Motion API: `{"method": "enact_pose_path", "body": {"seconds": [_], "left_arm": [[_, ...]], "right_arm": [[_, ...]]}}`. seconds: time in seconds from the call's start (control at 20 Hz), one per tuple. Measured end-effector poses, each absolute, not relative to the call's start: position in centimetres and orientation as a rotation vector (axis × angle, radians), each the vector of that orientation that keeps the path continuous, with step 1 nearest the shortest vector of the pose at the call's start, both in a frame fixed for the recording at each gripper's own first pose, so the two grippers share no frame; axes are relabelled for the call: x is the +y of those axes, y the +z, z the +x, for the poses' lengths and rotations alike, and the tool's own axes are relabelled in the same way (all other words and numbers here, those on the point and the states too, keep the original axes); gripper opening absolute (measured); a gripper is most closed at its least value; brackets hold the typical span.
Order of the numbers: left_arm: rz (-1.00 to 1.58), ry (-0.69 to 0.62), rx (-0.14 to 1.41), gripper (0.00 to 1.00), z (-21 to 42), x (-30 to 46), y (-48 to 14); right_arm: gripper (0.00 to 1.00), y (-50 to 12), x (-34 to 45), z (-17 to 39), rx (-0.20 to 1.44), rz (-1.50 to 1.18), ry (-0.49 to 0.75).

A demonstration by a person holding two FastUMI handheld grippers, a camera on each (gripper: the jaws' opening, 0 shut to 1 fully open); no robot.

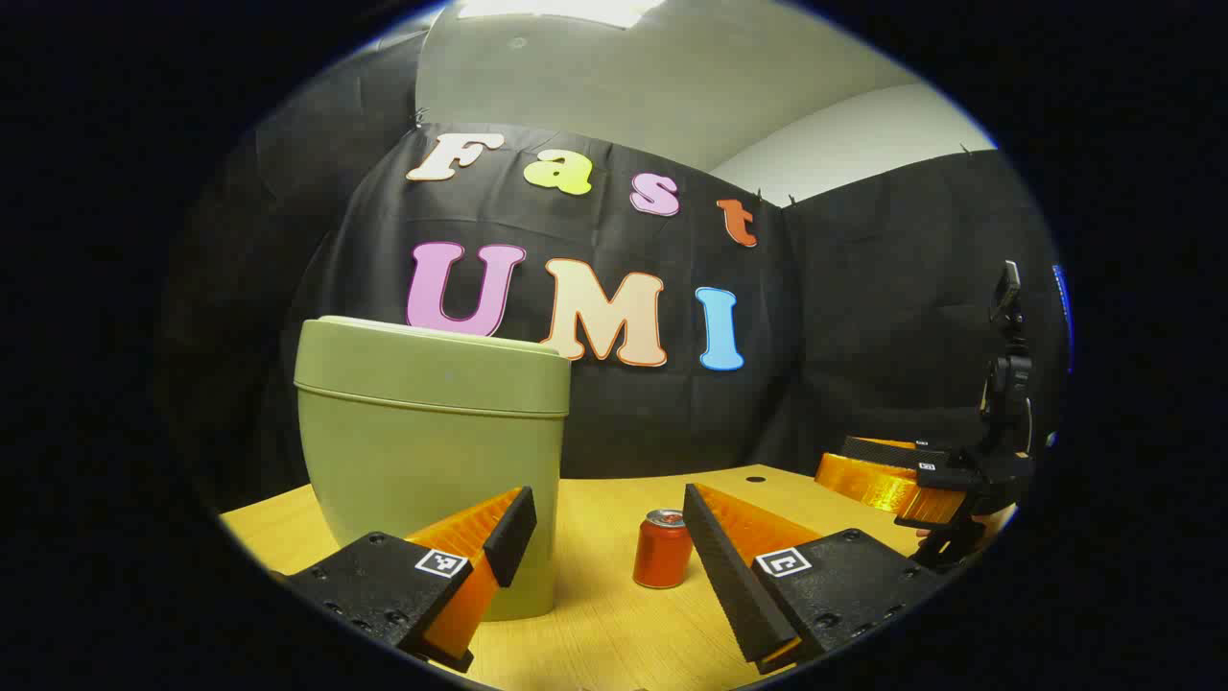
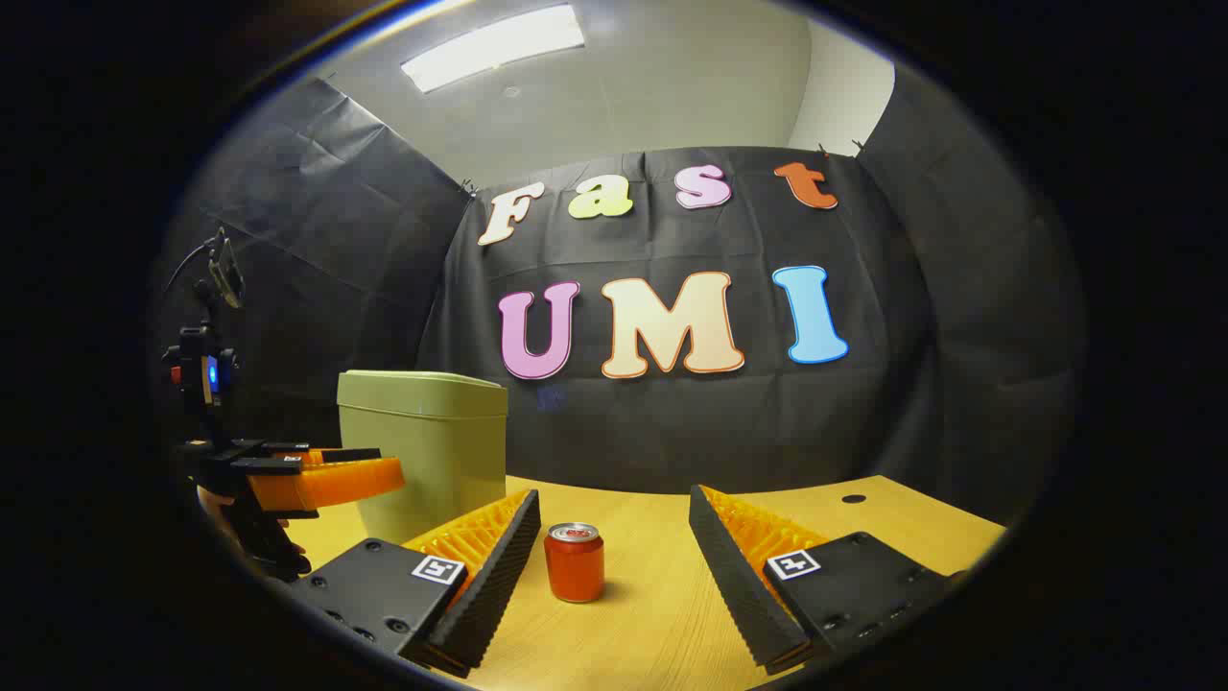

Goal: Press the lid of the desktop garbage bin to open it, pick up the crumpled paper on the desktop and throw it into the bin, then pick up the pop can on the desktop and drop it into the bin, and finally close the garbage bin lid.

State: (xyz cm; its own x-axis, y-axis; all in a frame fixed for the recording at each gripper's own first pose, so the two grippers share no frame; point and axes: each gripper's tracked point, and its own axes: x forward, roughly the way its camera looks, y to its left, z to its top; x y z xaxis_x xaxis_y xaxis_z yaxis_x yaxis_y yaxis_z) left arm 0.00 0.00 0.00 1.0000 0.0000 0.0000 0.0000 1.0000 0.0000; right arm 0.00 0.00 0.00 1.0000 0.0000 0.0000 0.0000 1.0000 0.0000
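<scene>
A pale green desktop bin (image 1: 432, 451) with its lid down stands on the wooden table (image 1: 614, 633), close in front of my left gripper (image 1: 602, 528) and a little to its left. That gripper is open with nothing between its fingers. An orange pop can (image 1: 662, 549) stands upright just beyond its fingertips, right of the bin. In the right gripper view the same can (image 2: 574, 562) stands between and just ahead of the fingers of my open right gripper (image 2: 614, 528), and the bin (image 2: 427, 446) is at the left.
The right gripper and the hand holding it (image 1: 935, 489) hover at the right edge of the left gripper view; the left gripper (image 2: 288, 480) hovers beside the bin in the right gripper view. A small dark hole (image 2: 853, 499) marks the table near its far right.
</scene>
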Motion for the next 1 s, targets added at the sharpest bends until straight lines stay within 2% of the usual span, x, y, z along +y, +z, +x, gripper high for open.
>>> {"method": "enact_pose_path", "body": {"seconds": [1.0], "left_arm": [[0.0,0.002,-0.028,0.93,-0.12,0.01,0.2]], "right_arm": [[0.98,0.14,-0.63,-0.45,0.003,0.0,-0.015]]}}
